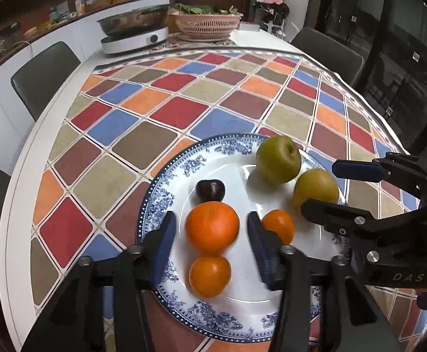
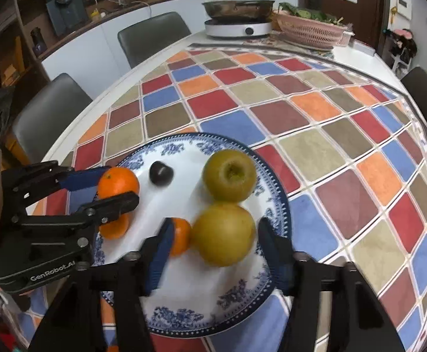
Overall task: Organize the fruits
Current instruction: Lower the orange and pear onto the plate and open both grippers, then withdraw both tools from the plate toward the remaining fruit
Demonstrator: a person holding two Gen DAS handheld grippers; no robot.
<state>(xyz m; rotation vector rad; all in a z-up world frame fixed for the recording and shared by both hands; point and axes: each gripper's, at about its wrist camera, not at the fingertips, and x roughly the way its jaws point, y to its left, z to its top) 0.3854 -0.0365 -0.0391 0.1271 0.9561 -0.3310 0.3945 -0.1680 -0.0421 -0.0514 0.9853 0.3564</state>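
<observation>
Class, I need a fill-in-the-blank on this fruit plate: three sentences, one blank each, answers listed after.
1. All the fruit lies on a blue and white ____.
2. The left gripper has its open fingers either side of the largest ____.
3. Besides the three oranges and the dark plum, the plate holds ____ green apples, one of them between the fingers of the right gripper.

Missing words: plate; orange; two
</observation>
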